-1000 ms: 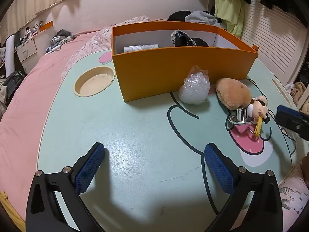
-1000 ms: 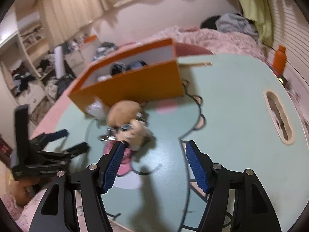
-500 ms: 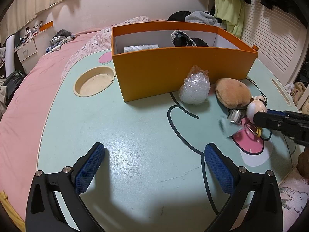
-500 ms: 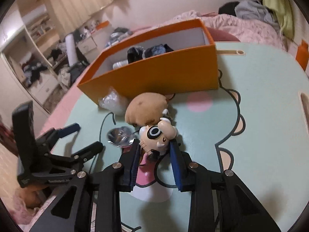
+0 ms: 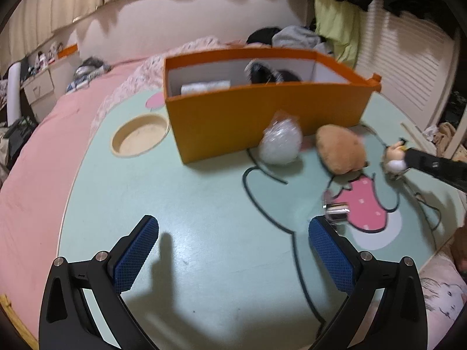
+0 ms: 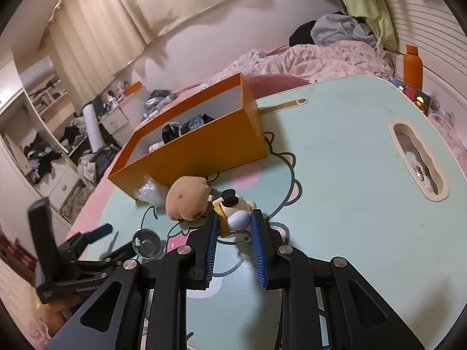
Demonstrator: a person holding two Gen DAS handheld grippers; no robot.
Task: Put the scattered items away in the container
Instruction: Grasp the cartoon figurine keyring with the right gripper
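Gripping the figurine [image 6: 235, 214] between nearly closed pads, the right gripper [image 6: 233, 250] risks a slip: its rounded body offers little purchase. Left gripper [image 5: 233, 250], wide open, holds nothing beside the funnel [image 5: 337, 213]. Box [image 6: 204, 148] stands far left.

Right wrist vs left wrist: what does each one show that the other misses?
Right wrist only: orange bottle by the bed, elongated table slot, top hat on the small figure gripped by the right gripper. Left wrist only: round recess, the open left gripper head-on. Both: orange box, brown plush, plastic bag.
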